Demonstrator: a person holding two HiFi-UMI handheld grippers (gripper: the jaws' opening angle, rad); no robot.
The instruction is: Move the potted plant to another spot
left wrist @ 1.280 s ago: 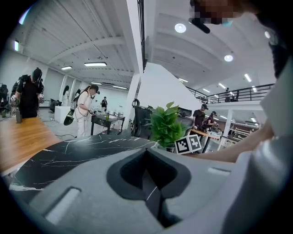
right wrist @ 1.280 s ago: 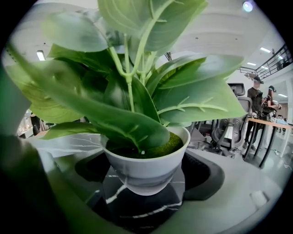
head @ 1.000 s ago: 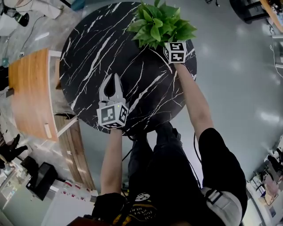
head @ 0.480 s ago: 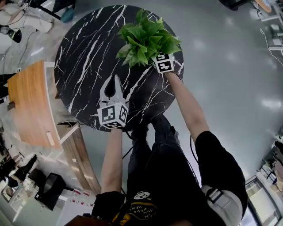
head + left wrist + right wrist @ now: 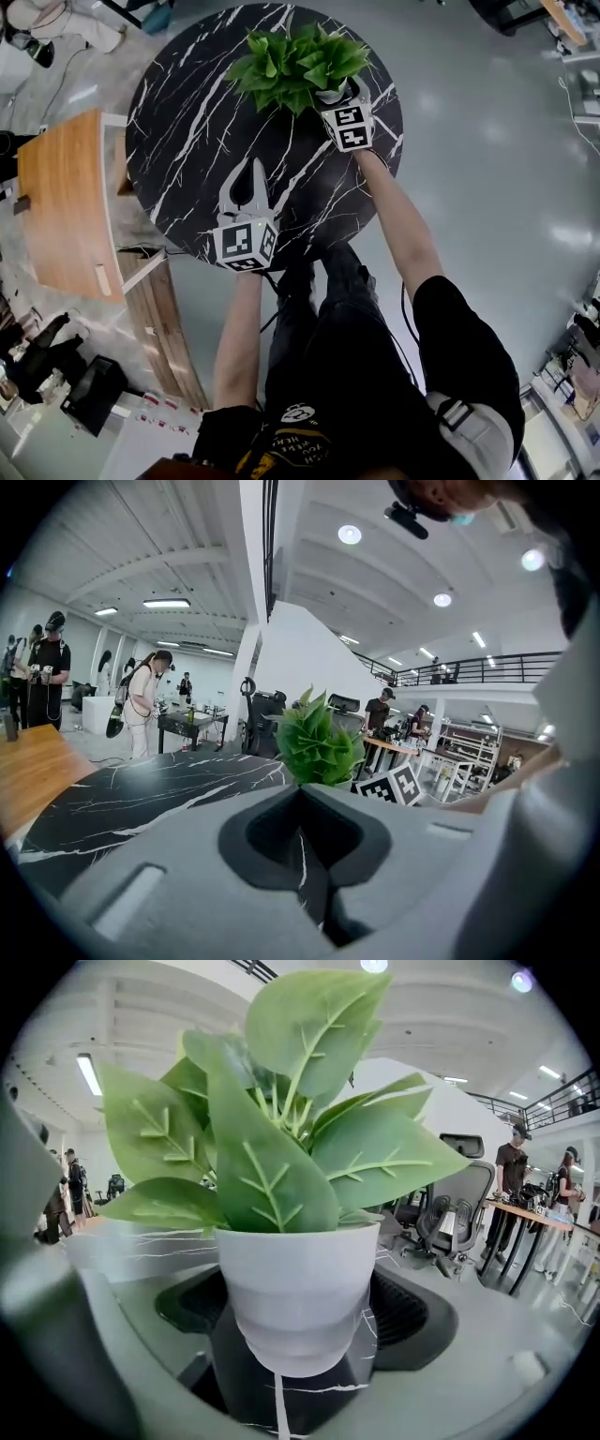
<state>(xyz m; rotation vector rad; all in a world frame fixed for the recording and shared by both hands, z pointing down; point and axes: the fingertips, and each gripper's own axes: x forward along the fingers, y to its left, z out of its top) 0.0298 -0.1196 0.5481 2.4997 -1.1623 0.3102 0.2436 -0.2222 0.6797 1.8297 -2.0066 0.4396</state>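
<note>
The potted plant (image 5: 292,61), green leaves in a white pot (image 5: 295,1279), is over the far part of the round black marble table (image 5: 187,112). My right gripper (image 5: 330,96) is shut on the pot, one jaw on each side of it in the right gripper view. The pot's base is at or just above the marble; I cannot tell whether they touch. My left gripper (image 5: 258,169) rests over the table's near middle, jaws together and holding nothing. The left gripper view shows the plant (image 5: 314,747) ahead, beyond the shut jaws.
A curved wooden counter (image 5: 61,202) stands left of the table. Grey floor (image 5: 487,141) lies to the right. Several people (image 5: 145,700) stand at desks in the background, and office chairs (image 5: 459,1208) stand beyond the table's edge.
My right gripper has carried the plant leftward, from the table's far right edge toward the far middle. The left gripper has stayed where it was, still shut.
</note>
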